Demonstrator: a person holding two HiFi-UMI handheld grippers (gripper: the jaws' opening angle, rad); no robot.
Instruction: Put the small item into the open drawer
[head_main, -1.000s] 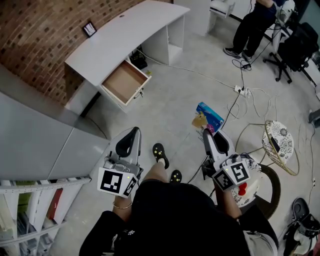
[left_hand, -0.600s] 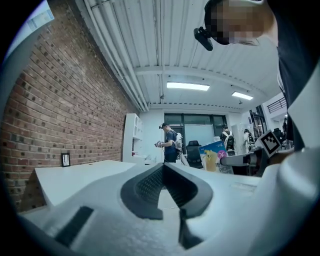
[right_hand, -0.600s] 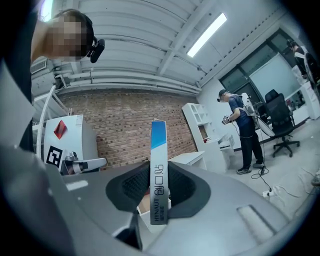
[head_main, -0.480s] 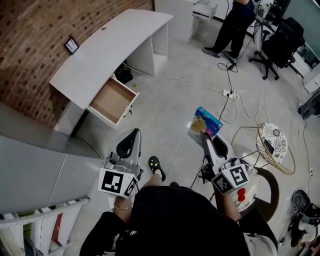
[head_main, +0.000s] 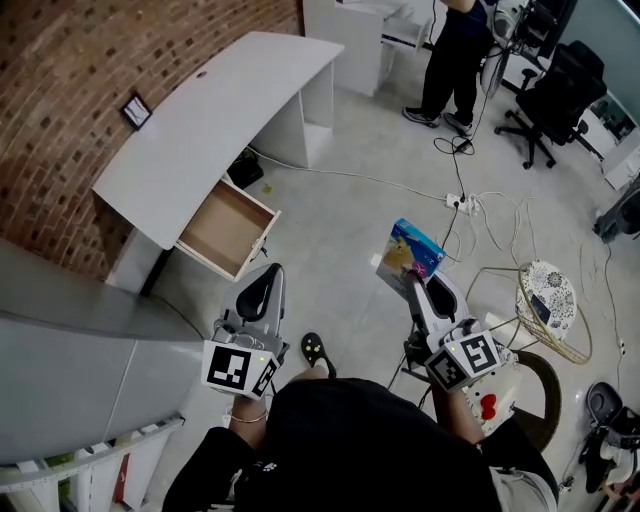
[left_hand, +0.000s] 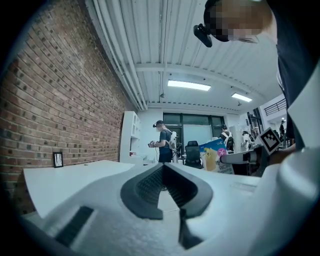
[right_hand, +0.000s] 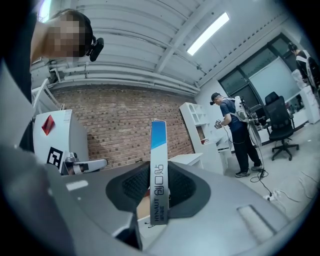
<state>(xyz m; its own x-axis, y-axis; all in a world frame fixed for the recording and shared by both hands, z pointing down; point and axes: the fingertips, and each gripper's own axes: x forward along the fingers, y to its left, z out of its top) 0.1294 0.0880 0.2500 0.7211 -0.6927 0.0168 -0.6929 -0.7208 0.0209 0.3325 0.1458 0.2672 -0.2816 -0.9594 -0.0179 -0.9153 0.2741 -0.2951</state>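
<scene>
The right gripper (head_main: 415, 285) is clamped on a thin, flat box (head_main: 410, 250), its two pads pressing the box's broad faces. In the right gripper view the box (right_hand: 158, 150) stands on edge between the pads, with its blue upper end rising above the right gripper (right_hand: 159, 172). The left gripper (head_main: 268, 275) carries nothing. In its own view the jaws of the left gripper (left_hand: 163, 167) meet at the tips, with only bare floor showing through the gap behind them.

The person holds both tools out in front of the body, side by side and well apart, each pointing level and forward. A marker cube (head_main: 238, 367) on the left tool and another (head_main: 462, 360) on the right face up toward the head camera. One black shoe (head_main: 315, 348) shows on the floor (head_main: 340, 220) between the two tools.

Ahead and to the left, a curved white desk (head_main: 220, 100) stands against a brick wall (head_main: 80, 60). Its drawer (head_main: 225, 228) is pulled open, showing a bare brown bottom. The box is well apart from the drawer, out over the floor. A small framed picture (head_main: 135, 110) sits at the desk's wall edge. White cables (head_main: 470, 200) trail across the pale floor to the right. A second person (head_main: 455, 50) stands at the far end of the room near an office chair (head_main: 545, 100).
</scene>
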